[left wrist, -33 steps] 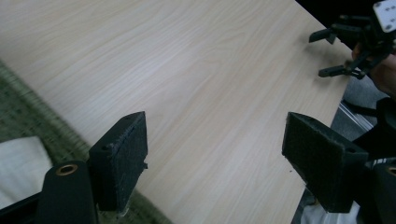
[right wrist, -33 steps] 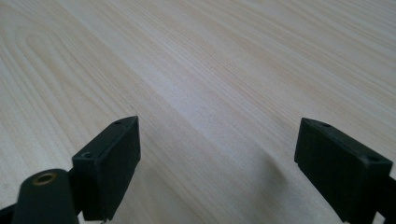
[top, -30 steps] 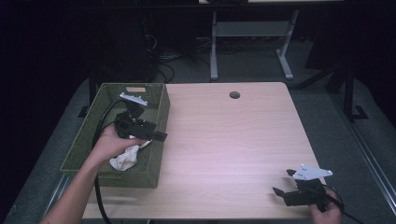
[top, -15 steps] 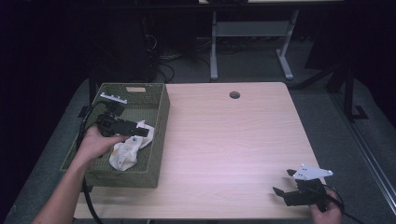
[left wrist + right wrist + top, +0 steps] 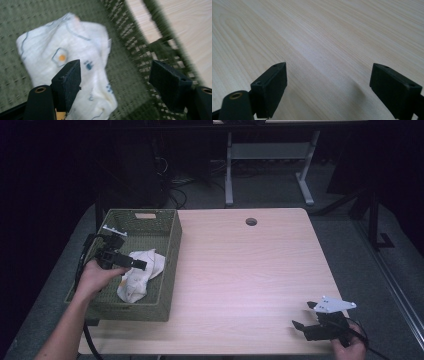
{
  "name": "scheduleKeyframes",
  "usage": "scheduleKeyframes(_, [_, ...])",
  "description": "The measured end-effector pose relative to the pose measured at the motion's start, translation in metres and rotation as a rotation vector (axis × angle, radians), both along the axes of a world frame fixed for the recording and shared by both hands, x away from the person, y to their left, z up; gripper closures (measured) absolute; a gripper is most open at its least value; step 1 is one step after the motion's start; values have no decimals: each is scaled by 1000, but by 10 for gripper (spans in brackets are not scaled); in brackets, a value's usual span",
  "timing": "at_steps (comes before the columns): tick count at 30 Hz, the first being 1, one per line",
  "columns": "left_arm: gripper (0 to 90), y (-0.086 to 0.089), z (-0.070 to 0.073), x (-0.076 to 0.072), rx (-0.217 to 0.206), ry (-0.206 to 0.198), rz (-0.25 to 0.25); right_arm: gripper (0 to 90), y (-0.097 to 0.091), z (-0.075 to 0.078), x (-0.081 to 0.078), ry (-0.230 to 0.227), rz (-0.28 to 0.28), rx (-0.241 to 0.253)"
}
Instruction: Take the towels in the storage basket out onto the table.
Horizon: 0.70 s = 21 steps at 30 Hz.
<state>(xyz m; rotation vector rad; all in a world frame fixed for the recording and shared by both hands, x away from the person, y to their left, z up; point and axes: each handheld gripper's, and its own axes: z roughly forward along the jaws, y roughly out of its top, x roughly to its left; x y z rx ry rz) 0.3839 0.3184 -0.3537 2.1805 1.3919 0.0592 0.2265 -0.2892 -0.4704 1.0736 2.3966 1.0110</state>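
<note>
White cloth [image 5: 75,62], lower edge behind left tongs [image 5: 115,82]

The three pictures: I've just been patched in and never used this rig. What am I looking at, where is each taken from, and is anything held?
There is no robot arm. A person holds a two-jaw tool in each hand. The wide picture comes from a fixed camera above the table. The other two come from small cameras riding on the tools, looking along their black jaws.

On the left of the table stands a green woven basket with a white patterned cloth lying in it. The left gripper is down inside the basket, just above the cloth. Its jaws have just been closing a little but stand wide, and they hold nothing yet.

The right gripper waits open over bare wood at the table's near right corner, also holding nothing.
</note>
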Motion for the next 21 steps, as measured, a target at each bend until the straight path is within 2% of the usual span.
scheduleKeyframes(3, [262,2,-6,2,36,14,15,140,0,0,0,-2,5,-8])
scheduleKeyframes(7, [274,3,-13,3,49,39,31,140,0,0,0,-2,0,1])
scheduleKeyframes(10, [292,3,-21,6,98,68,32,140,-1,0,0,-6,3,-7])
scheduleKeyframes(12, [301,4,-25,7,115,82,39,140,0,0,0,-3,-1,2])
scheduleKeyframes(16, [323,7,-33,10,137,116,66,140,-1,0,0,-6,2,-6])
scheduleKeyframes(21, [340,8,-41,10,146,140,72,140,-1,0,-1,-5,-5,8])
